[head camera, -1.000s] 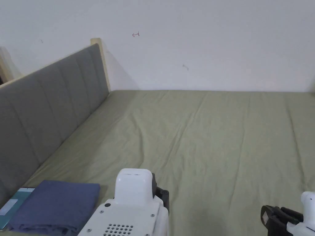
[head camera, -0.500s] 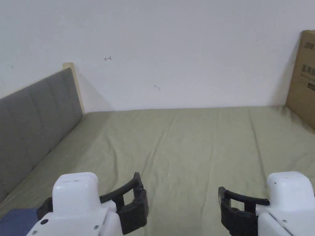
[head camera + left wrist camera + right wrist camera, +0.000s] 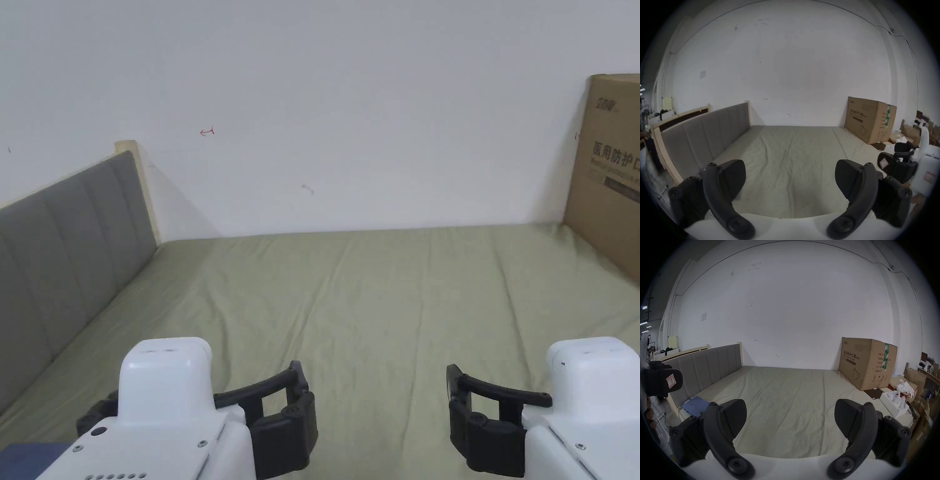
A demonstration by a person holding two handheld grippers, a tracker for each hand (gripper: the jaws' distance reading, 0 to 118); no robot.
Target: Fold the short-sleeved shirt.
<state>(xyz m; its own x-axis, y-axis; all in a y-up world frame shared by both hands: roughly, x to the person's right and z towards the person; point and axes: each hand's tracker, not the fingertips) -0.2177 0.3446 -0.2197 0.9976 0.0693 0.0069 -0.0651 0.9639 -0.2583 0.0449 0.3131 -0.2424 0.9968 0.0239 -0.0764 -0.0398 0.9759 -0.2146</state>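
Observation:
A folded dark blue shirt (image 3: 694, 407) lies on the near left corner of the bed beside the headboard; a sliver of the shirt (image 3: 25, 451) shows at the head view's bottom left. My left gripper (image 3: 790, 172) is open and empty, held above the bed. My right gripper (image 3: 790, 412) is also open, with nothing between its jaws. In the head view the left gripper (image 3: 203, 384) and the right gripper (image 3: 550, 387) are side by side at the bottom, apart from the shirt.
The olive green sheet (image 3: 375, 300) covers the bed, wrinkled and bare in the middle. A grey padded headboard (image 3: 62, 250) runs along the left. A large cardboard box (image 3: 609, 169) stands at the far right. A white tray with white items (image 3: 894, 404) lies off the right edge.
The head camera has swung right and up, so the shirt slid to the bottom-left corner and the box came in. Both grippers now show side by side, jaws open.

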